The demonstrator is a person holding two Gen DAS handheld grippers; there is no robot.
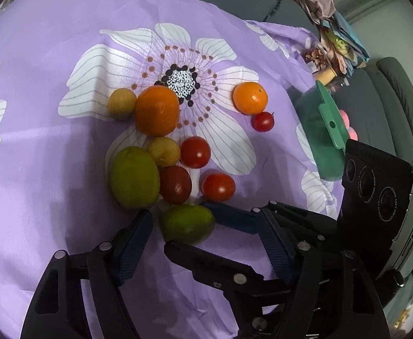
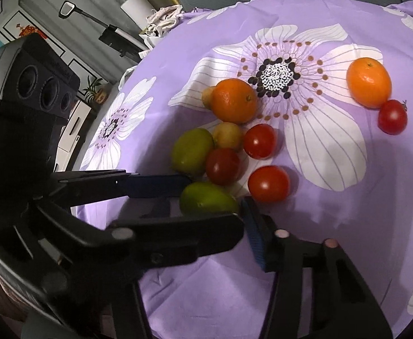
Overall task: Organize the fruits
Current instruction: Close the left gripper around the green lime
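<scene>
Fruits lie on a purple flowered cloth (image 1: 51,56). A near green lime (image 1: 188,223) sits between the fingers of both grippers; it also shows in the right wrist view (image 2: 206,199). My left gripper (image 1: 203,243) is open around it, fingers on either side. My right gripper (image 2: 215,195) is open too, its blue pads beside the lime. A second lime (image 1: 134,176), two oranges (image 1: 157,110) (image 1: 250,97), two yellowish fruits (image 1: 121,103) (image 1: 164,151) and several tomatoes (image 1: 195,152) lie beyond.
A green basket (image 1: 323,130) stands at the cloth's right edge in the left wrist view, with pink items behind it. Clutter and cloth (image 1: 330,45) lie at the far right. Grey sofa behind the table. The other gripper's camera block shows in each view.
</scene>
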